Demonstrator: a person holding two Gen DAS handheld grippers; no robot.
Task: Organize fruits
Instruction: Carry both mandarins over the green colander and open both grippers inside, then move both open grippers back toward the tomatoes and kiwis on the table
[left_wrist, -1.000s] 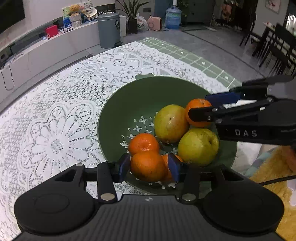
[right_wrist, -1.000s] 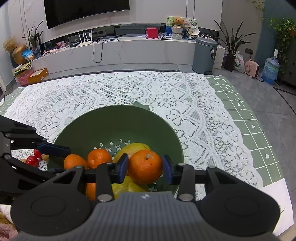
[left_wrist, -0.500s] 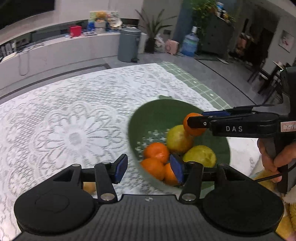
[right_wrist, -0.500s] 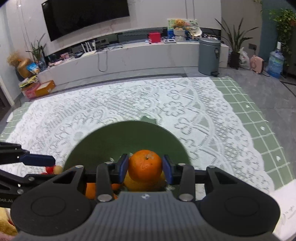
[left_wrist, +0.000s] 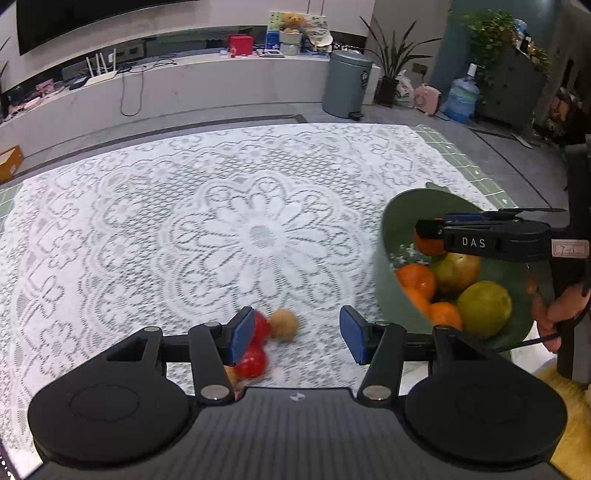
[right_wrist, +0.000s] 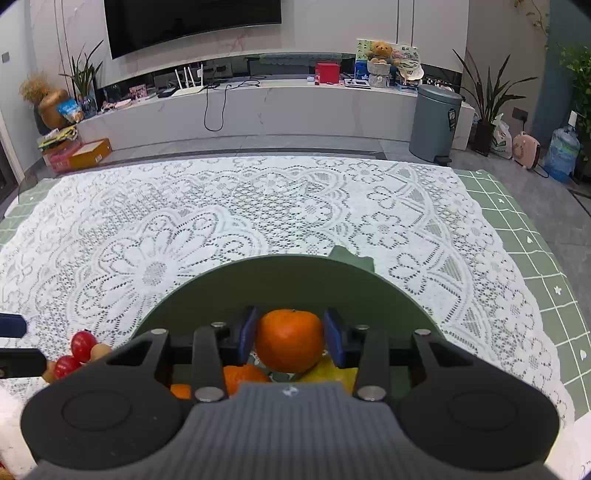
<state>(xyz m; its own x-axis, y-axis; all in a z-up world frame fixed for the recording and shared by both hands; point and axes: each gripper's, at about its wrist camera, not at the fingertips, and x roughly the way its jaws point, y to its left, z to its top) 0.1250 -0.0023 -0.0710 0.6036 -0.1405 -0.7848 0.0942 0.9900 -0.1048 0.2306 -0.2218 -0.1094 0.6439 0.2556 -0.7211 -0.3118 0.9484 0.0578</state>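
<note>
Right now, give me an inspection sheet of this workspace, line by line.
Surface: white lace tablecloth over a green checked mat.
Job's things: green colander bowl holding mandarins and two yellow-green fruits; small red fruits and a brown one loose on the cloth.
Clutter: nothing seen on the table.
Grippers: left gripper open, empty, above the small fruits; right gripper shut on a mandarin over the bowl.
Cables: thin black cord below the person's hand.
Surroundings: TV, grey pedal bin, potted plants, water jug.
</note>
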